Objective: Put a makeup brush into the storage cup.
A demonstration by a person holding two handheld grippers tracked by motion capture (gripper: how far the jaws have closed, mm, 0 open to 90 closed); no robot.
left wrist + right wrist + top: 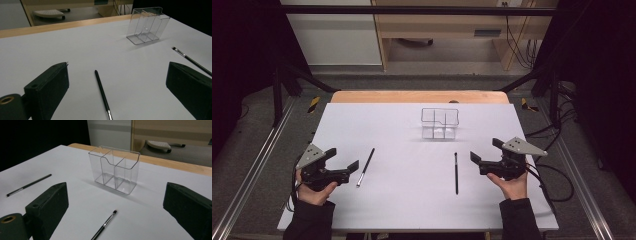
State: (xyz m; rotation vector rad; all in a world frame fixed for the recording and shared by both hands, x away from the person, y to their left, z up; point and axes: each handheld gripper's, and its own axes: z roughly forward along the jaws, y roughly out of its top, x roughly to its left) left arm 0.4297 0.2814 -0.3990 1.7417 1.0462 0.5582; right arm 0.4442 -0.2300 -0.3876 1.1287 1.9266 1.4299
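Observation:
Two thin black brushes lie on the white table. The left brush [366, 167] lies just right of my left gripper [343, 158], which stands open; in the left gripper view this brush [102, 93] runs between the wide-apart jaws of the left gripper [118, 70], untouched. The right brush [456, 173] lies left of my open right gripper [485, 150]; in the right gripper view its tip end [105, 225] points up between the jaws of the right gripper [116, 192]. A clear plastic organizer [439, 123] with several compartments stands upright and empty at the table's far middle.
The white table [412, 210] ends in a wooden edge [419, 96] at the back. The organizer [147, 25] and the far brush [191, 61] sit ahead of the left gripper. The organizer [113, 168] and the other brush [28, 185] sit ahead of the right gripper. Cables trail at right.

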